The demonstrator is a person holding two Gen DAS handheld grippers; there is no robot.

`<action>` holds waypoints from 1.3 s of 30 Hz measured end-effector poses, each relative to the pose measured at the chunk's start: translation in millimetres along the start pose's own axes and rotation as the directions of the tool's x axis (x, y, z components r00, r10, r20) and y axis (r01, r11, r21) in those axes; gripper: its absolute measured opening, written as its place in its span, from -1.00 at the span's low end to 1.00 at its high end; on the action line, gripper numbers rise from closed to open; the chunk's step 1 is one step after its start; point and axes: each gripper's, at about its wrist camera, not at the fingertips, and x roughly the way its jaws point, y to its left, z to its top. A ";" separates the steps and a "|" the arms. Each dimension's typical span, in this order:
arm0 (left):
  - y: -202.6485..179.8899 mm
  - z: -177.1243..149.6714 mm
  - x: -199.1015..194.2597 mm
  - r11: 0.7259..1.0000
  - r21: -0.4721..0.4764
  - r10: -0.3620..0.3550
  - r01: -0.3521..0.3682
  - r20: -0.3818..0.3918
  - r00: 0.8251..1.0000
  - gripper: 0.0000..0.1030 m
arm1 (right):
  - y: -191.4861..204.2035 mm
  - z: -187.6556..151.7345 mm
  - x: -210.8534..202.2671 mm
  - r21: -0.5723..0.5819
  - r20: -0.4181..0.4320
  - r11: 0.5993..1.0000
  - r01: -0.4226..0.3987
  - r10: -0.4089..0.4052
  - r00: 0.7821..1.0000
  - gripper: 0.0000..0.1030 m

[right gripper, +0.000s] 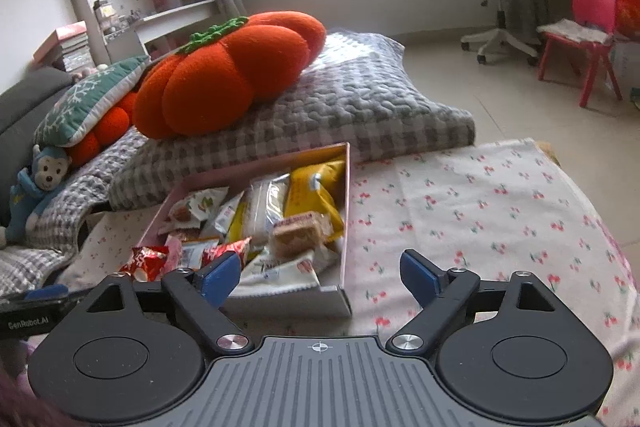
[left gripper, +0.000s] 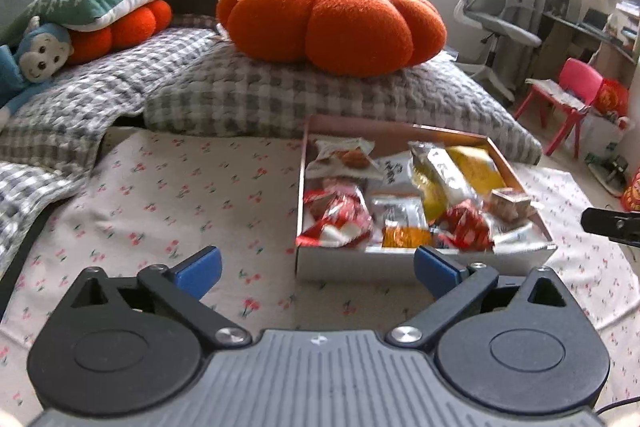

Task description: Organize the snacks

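A shallow rectangular cardboard box (left gripper: 424, 263) lies on a cherry-print cloth (left gripper: 168, 203), pale outside and pinkish along its inner walls, packed with crinkly foil and plastic snack packets (left gripper: 404, 195): red-and-white wrappers, a glossy yellow bag (right gripper: 316, 187), clear sleeves and a small brown block-shaped pack (right gripper: 298, 233). Most of the printing on them is blurred and unreadable.

The left gripper (left gripper: 316, 267) hangs just before the box's near wall with its blue-padded jaws spread wide and nothing between them; its right pad overlaps the box's front edge in the view, and contact cannot be told. The right gripper (right gripper: 320, 275) is likewise released and empty, with the box's near right corner in the gap between its jaws and its left pad covering part of the white packets at the front.

Behind the box are a quilted grey checked cushion (left gripper: 280, 95) and, on it, a plush orange pumpkin pillow (left gripper: 332, 19) with a knitted green stalk. The other gripper is cut off at each picture's edge.
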 end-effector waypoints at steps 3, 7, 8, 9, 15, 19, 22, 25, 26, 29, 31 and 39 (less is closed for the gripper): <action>-3.6 -5.3 -8.8 1.000 0.013 0.021 -0.020 -0.027 0.999 0.99 | 1.6 -4.7 -10.6 -0.002 -0.015 1.000 0.009 -0.009 1.000 0.82; -10.9 -6.1 -22.1 0.998 0.046 0.050 -0.047 -0.051 0.997 0.99 | 12.1 -6.0 -25.0 -0.050 -0.026 0.997 0.053 -0.054 0.998 0.83; -12.7 -5.9 -26.0 0.997 0.050 0.055 -0.052 -0.055 0.997 0.99 | 14.9 -6.1 -28.9 -0.056 -0.028 0.997 0.058 -0.060 0.998 0.83; -13.8 -6.2 -29.5 0.997 0.052 0.059 -0.056 -0.057 0.997 0.99 | 17.4 -6.4 -33.4 -0.059 -0.030 0.997 0.054 -0.056 0.998 0.85; -22.4 -10.9 -49.3 0.993 0.055 0.105 -0.100 -0.093 0.990 0.99 | 33.4 -9.6 -55.6 -0.072 -0.042 0.995 0.067 -0.070 0.997 0.90; -28.9 -18.2 -57.4 0.989 0.060 0.141 -0.135 -0.112 0.984 0.99 | 40.9 -18.6 -64.4 -0.068 -0.063 0.993 0.098 -0.102 0.993 0.91; -34.1 -23.2 -61.0 0.985 0.068 0.168 -0.161 -0.125 0.978 1.00 | 46.3 -26.4 -65.9 -0.081 -0.098 0.990 0.115 -0.123 0.987 0.92; -39.5 -24.8 -64.6 0.982 0.081 0.182 -0.172 -0.136 0.974 1.00 | 52.1 -33.0 -63.9 -0.097 -0.131 0.987 0.125 -0.137 0.982 0.92; -40.9 -24.3 -65.6 0.981 0.084 0.187 -0.177 -0.133 0.973 1.00 | 53.6 -34.8 -63.0 -0.103 -0.141 0.986 0.127 -0.141 0.980 0.92; -42.9 -21.9 -69.4 0.979 0.072 0.197 -0.189 -0.123 0.973 1.00 | 58.8 -37.8 -59.0 -0.124 -0.165 0.984 0.128 -0.148 0.975 0.92; -42.5 -20.3 -70.1 0.978 0.058 0.206 -0.201 -0.120 0.971 1.00 | 61.5 -38.4 -56.5 -0.134 -0.172 0.982 0.136 -0.158 0.972 0.92; -39.0 -22.1 -63.8 0.972 0.029 0.234 -0.232 -0.150 0.961 1.00 | 64.5 -39.8 -50.9 -0.135 -0.192 0.980 0.149 -0.173 0.966 0.92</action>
